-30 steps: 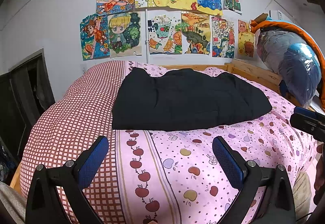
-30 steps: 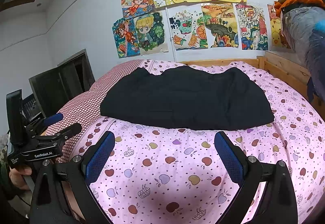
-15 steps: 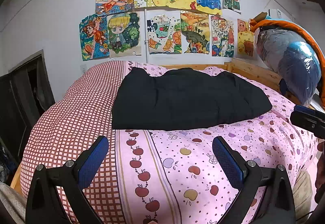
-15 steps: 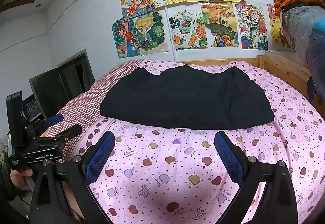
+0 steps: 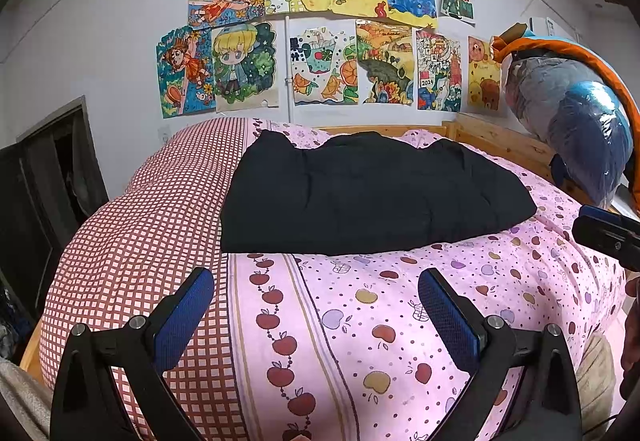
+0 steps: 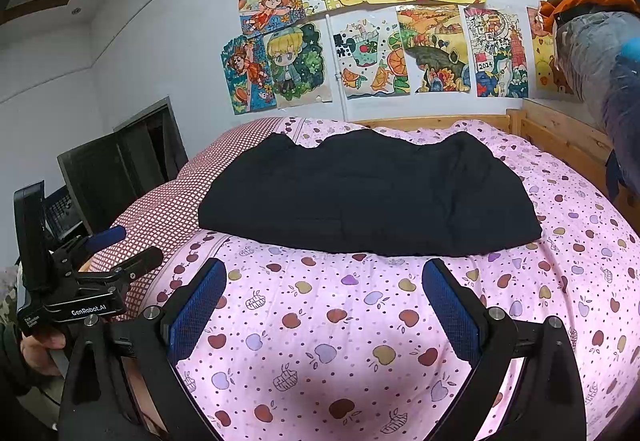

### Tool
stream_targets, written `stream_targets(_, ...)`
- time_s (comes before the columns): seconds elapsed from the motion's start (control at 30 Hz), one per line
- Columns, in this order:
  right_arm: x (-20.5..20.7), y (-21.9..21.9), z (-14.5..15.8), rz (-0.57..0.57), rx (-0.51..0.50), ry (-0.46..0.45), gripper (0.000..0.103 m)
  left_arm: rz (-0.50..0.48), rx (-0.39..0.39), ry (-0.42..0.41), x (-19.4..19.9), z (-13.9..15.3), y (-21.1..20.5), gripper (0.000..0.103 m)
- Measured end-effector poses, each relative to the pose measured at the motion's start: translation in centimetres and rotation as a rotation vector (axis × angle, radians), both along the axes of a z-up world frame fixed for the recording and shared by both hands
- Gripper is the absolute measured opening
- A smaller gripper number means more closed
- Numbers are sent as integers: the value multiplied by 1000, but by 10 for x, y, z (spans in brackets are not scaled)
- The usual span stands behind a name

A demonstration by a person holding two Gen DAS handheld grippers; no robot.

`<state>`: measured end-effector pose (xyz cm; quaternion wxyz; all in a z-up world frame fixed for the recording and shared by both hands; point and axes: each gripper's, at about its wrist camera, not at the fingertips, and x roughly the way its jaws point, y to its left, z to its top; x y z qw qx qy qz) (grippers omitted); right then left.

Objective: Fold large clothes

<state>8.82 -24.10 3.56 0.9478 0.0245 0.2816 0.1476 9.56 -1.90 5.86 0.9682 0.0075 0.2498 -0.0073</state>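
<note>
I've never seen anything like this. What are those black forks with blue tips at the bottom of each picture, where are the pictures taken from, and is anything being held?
There is no robot here. A person holds a two-finger gripper in each hand, and a wide-angle camera on each one looks forward along its fingers. One picture comes from the left gripper, the other from the right gripper. The right view also catches the left tool from the side, with the hand that grips it. The blue parts are the fingers' pads. Both grippers are open, hang over the near part of the bed and hold nothing. A black garment lies spread on the pink apple-print quilt; it is the thing to be folded. Colourful drawings hang on the wall behind.
</note>
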Motion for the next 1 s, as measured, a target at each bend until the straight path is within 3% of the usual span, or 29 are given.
stream_targets(1.0, 0, 0, 0, -1, 2, 2, 96, -7, -4, 8, 0, -9, 2, 103)
